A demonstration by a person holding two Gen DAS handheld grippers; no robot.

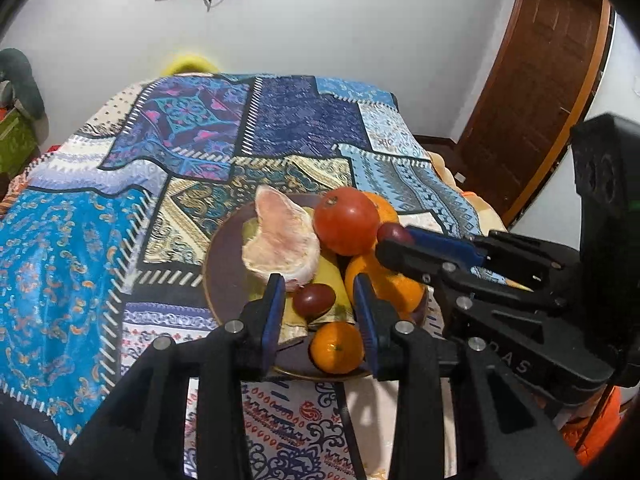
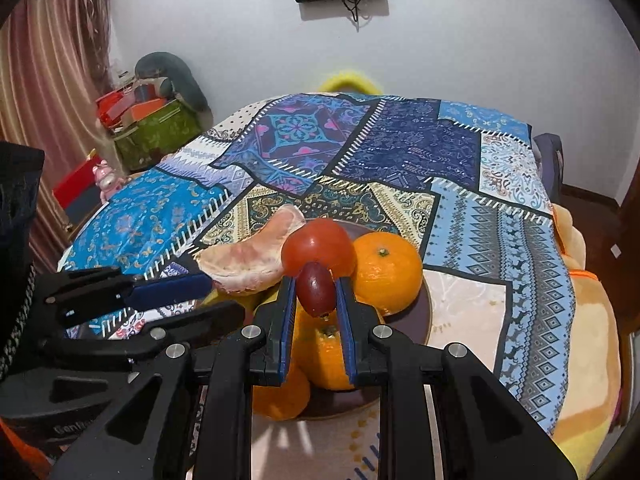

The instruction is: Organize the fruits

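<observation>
Patchwork bedspread (image 1: 100, 260) under a dark plate (image 1: 224, 272) heaped with fruit.

Right gripper (image 2: 315, 288) is clamped on one red grape (image 2: 316, 289) above the pile; left gripper (image 1: 319, 294) hangs apart around a second grape (image 1: 314, 299) near the plate's front edge. Best to lower the held grape gently — it bruises. Visible: two grapes, one tomato (image 1: 346, 220), one pomelo piece (image 1: 280, 240), about three oranges (image 1: 336, 347).

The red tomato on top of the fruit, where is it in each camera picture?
Left wrist view: the red tomato sits a little right of the middle, atop the pile, just left of the right tool.
Right wrist view: the tomato is at the middle, right behind the dark grape that the right tool pinches.
Shared landmark: the pale pink pomelo piece, touching the tomato's left side in both.
</observation>
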